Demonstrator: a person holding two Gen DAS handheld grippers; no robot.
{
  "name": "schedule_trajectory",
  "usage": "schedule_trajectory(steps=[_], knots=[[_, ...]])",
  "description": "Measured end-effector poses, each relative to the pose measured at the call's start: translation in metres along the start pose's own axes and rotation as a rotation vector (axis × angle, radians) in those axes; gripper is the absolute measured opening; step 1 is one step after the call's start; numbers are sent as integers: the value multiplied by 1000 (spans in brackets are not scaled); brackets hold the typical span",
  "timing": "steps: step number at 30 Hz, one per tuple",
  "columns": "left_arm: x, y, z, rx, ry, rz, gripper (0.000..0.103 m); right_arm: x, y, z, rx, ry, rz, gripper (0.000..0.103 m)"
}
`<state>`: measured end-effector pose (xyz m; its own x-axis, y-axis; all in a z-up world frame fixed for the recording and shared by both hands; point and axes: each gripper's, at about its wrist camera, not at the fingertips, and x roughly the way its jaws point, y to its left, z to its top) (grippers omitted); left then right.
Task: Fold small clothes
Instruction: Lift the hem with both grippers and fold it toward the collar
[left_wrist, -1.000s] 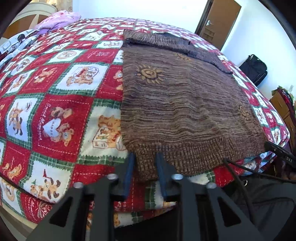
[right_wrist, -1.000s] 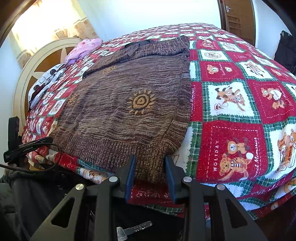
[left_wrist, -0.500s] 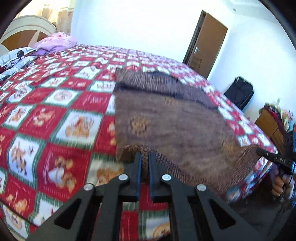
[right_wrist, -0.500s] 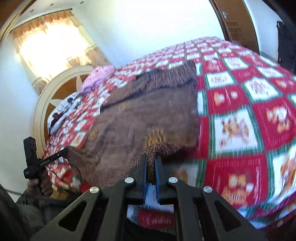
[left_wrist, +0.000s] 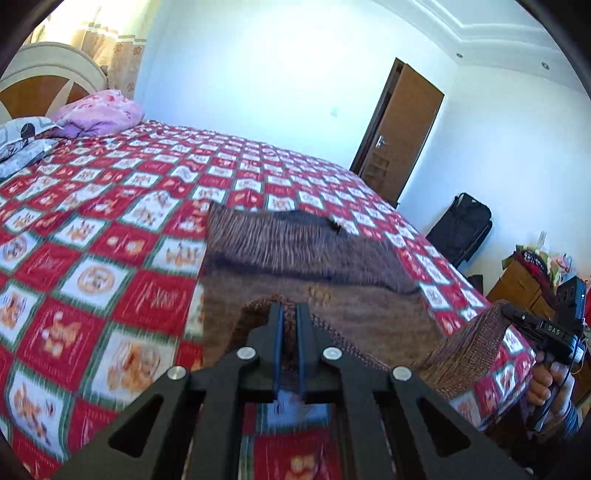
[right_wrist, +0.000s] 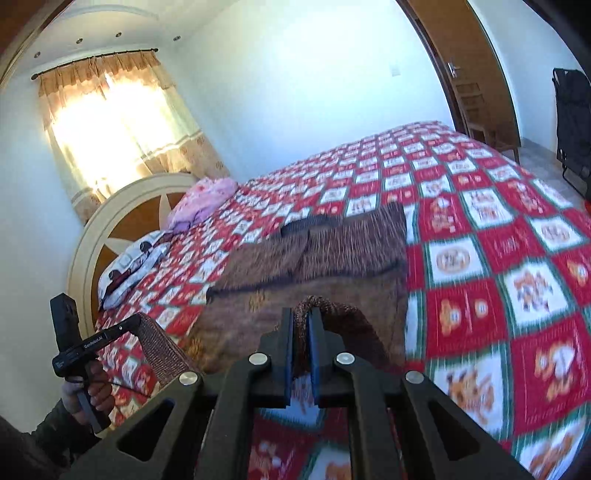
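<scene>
One brown sweater (left_wrist: 306, 258) lies on the bed (left_wrist: 110, 236). My two grippers, left gripper (left_wrist: 289, 314) and right gripper (right_wrist: 301, 319), each clamp a corner of its hem, raised off the quilt. Motion blur smears the knit. Beyond the sweater's far edge the quilt lies open.

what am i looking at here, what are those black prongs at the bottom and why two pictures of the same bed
No robot here: a person holds a hand-held two-finger tool in each hand, each with a fisheye camera looking along its fingers. One picture is from the left tool, the other from the right tool; each also shows the other tool off to the side. A brown knitted sweater lies on a bed with a red patchwork quilt. Both tools are shut on the sweater's near hem, one at each corner, holding it above the quilt.
</scene>
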<state>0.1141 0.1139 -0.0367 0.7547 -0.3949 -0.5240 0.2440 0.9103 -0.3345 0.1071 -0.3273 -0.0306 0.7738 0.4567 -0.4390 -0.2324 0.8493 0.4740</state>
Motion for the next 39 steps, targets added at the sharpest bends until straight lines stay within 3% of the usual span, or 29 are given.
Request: schedule_trajectory(steps=[24,32,39], knots=[[104,1,114,11,-51,46,7,87,-29,108,-7,-24,-62,6],[147,9,139,0,-34,72,7,128,-49,139,3,-2,-101,6],[212,32,147,-20,43,146,7,200,-89,157,59,85,-156,6]])
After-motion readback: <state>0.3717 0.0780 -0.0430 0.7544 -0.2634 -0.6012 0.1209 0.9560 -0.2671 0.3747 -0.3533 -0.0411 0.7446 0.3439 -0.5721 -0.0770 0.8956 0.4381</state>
